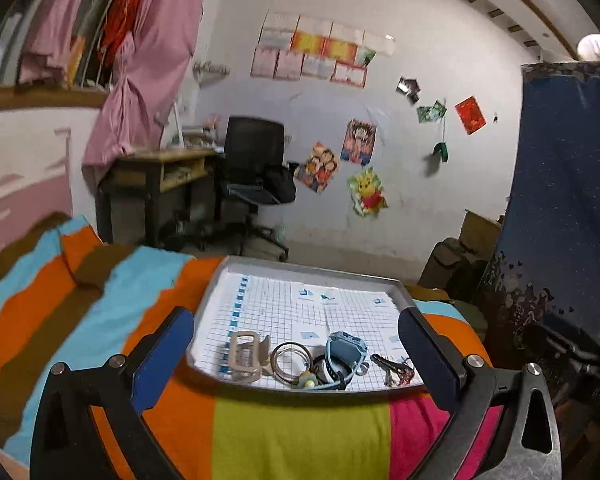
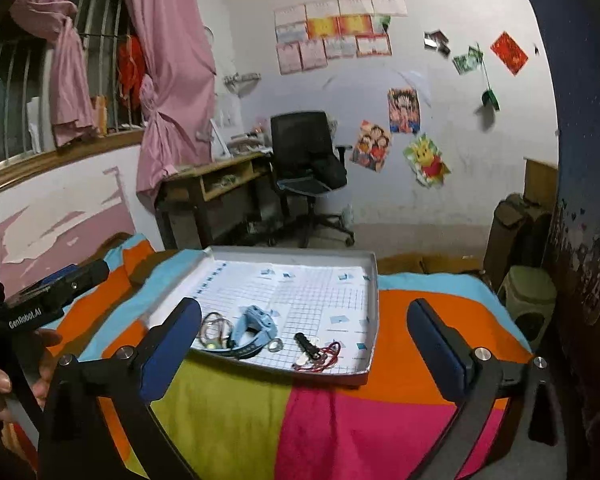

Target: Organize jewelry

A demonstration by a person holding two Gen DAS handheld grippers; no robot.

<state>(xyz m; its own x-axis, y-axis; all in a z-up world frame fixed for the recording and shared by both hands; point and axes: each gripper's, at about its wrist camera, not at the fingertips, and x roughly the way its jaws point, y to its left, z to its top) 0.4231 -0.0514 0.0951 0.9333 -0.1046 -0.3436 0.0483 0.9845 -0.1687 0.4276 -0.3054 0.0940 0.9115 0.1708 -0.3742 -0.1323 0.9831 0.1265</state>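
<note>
A shallow grey tray (image 1: 312, 270) (image 2: 374, 280) lined with grid paper rests on a striped blanket. Along its near edge lie a beige hair claw (image 1: 246, 354), clear bangles (image 1: 290, 360) (image 2: 216, 330), a blue watch (image 1: 346, 350) (image 2: 256, 326), and a dark clip with red cord (image 1: 394, 366) (image 2: 316, 354). My left gripper (image 1: 298, 354) is open, its blue pads (image 1: 164, 360) standing either side of the tray's near edge. Wide open too, my right gripper (image 2: 306, 346) hovers before the tray's near right corner. Neither holds anything.
The blanket (image 1: 300, 436) (image 2: 340, 428) covers a bed. Behind stand a wooden desk (image 2: 216, 180), a black office chair (image 2: 308, 160), pink curtains (image 2: 172, 80) and a poster-covered wall. A dark blue cabinet (image 2: 588, 160) and a green stool (image 2: 532, 300) stand at right. A hand (image 2: 4, 380) holds the left gripper.
</note>
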